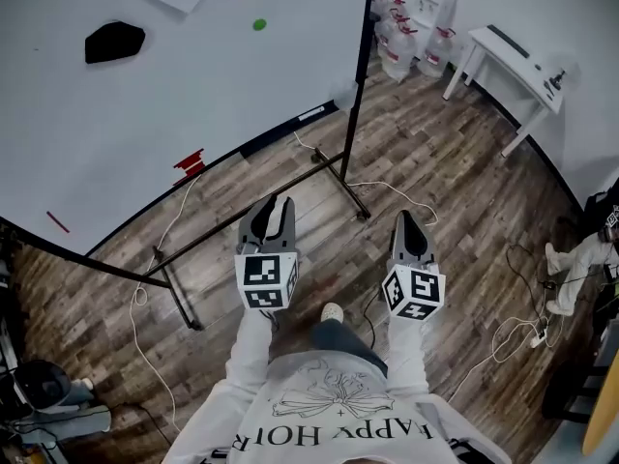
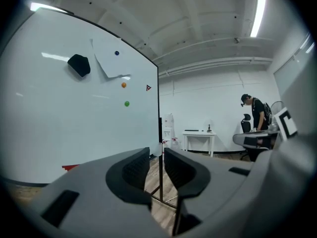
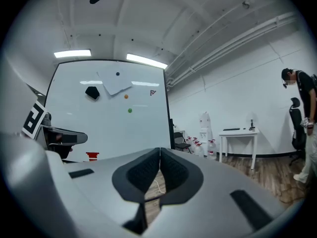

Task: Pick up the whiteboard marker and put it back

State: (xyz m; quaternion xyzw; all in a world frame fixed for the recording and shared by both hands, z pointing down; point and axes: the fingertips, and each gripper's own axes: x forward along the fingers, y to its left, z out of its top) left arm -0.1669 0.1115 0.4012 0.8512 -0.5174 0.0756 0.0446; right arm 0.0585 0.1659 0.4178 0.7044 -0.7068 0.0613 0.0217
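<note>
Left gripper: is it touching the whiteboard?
Apart. The head view shows the left gripper held over the floor, with bare planks between its tips and the whiteboard.

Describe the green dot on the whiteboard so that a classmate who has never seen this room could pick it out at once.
Find the large free-standing whiteboard. Toward its right edge hangs a sheet of paper, with two small round dots below its lower corner. The green dot is the lower of the two; the orange dot sits just above it.
</note>
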